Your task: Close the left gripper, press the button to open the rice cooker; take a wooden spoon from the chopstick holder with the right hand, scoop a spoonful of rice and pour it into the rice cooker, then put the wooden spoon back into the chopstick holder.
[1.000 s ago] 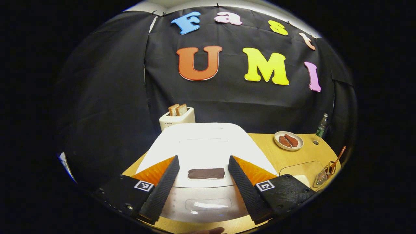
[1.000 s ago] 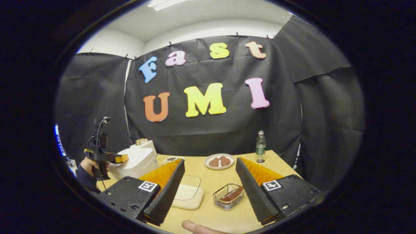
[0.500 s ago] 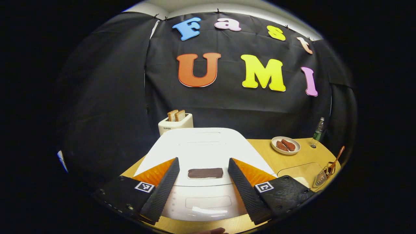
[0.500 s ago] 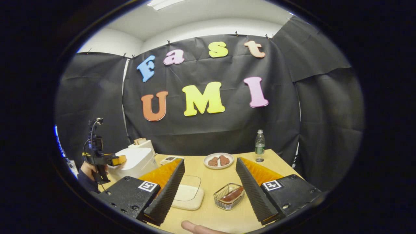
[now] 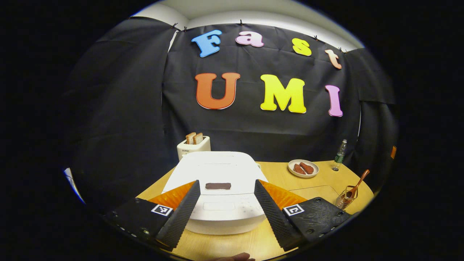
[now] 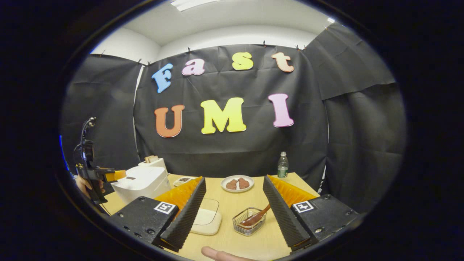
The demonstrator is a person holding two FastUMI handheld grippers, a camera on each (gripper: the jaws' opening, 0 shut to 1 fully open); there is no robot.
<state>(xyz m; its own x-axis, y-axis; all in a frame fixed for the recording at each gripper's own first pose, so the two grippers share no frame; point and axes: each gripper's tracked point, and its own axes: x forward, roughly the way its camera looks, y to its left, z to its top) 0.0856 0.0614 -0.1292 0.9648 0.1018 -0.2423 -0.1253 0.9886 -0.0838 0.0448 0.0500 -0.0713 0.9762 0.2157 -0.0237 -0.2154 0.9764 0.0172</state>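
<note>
In the left gripper view, the left gripper [image 5: 226, 210] is held with its fingers wide apart and nothing between them. Beyond them stands the white rice cooker [image 5: 217, 181] near the left edge of the desk [image 5: 319, 181], lid down, with the dark button [image 5: 218, 186] on its top. Behind it is a toaster [image 5: 193, 146] with two bread slices.

In the right gripper view, the right gripper [image 6: 233, 215] is also spread wide and empty. Between its fingers, farther off, a wire chopstick holder [image 6: 249, 221] stands on the desk with the wooden spoon [image 6: 256, 218] leaning in it. Just beside it on the left is a clear-lidded box [image 6: 206, 217], possibly with rice inside. A plate [image 6: 237, 183] and a bottle [image 6: 282, 165] are near the far edge.
</note>
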